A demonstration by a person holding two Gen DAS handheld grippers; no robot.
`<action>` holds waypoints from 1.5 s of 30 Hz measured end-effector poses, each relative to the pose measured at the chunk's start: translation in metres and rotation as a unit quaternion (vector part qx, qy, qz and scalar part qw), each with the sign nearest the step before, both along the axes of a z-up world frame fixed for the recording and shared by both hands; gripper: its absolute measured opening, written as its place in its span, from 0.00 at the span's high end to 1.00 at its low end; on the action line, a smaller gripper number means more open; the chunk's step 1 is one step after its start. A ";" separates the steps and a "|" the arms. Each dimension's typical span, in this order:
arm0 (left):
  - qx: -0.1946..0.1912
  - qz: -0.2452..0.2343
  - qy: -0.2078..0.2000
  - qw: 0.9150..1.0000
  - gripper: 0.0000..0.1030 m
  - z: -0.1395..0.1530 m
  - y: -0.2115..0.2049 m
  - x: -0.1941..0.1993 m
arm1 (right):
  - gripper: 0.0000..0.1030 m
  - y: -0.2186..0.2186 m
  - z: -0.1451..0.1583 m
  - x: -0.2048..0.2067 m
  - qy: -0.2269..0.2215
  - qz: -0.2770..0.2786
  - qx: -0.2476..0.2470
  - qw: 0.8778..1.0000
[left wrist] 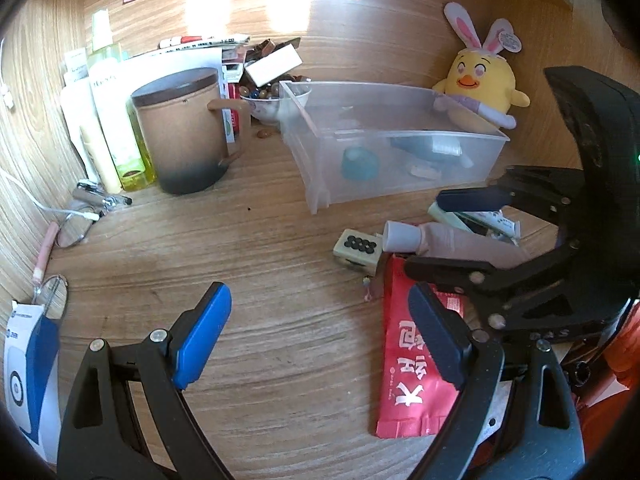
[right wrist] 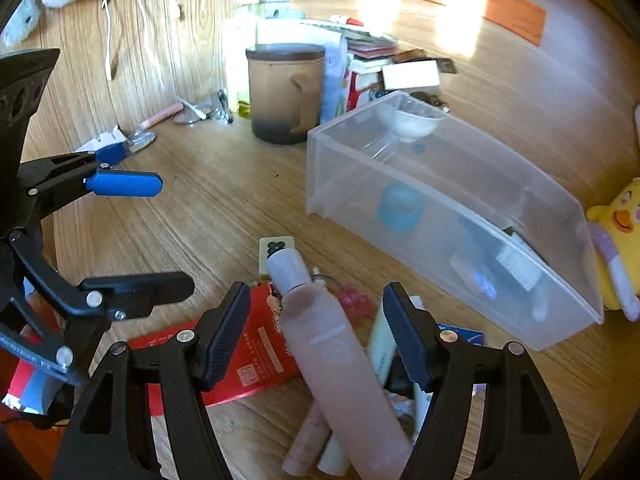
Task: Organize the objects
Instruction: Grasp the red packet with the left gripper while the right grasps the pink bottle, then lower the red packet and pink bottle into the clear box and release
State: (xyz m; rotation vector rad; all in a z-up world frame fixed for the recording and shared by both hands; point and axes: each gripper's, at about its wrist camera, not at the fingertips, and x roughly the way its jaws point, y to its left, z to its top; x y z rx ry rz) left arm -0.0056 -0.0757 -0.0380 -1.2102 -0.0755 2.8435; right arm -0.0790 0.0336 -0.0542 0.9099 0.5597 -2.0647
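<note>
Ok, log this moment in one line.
right gripper: open, astride pink tube | left gripper: open, empty | bin: on desk

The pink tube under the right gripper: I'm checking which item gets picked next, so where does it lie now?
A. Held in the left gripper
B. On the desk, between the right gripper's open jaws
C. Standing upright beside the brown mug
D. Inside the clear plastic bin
B: the pink tube lies flat on the desk among other clutter, between the open jaws of the right gripper, outside the clear plastic bin.

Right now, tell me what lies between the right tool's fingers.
The pink tube lies between the right tool's open fingers, untouched by either pad; the right wrist view shows it.
</note>
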 end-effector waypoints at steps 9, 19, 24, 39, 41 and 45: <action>0.013 -0.022 -0.007 1.000 0.12 -0.005 0.012 -0.001 | 0.73 -0.004 -0.003 -0.006 -0.020 0.007 -0.005 1.000; 0.014 -0.058 -0.009 0.998 0.12 -0.004 0.044 -0.015 | 0.76 0.026 0.010 -0.011 -0.014 -0.034 -0.041 0.998; 0.008 -0.076 -0.017 0.997 0.15 -0.009 0.059 -0.024 | 0.77 0.053 0.020 -0.018 -0.008 -0.069 -0.071 0.995; 0.000 -0.074 -0.051 0.996 0.48 -0.023 0.071 -0.039 | 0.77 0.112 0.043 -0.027 0.014 -0.130 -0.128 0.983; 0.002 -0.069 -0.043 0.997 0.48 -0.017 0.070 -0.037 | 0.77 0.117 0.046 -0.028 0.021 -0.138 -0.130 0.982; 0.008 -0.065 -0.023 0.998 0.48 -0.004 0.067 -0.033 | 0.77 0.131 0.051 -0.032 0.030 -0.158 -0.140 0.977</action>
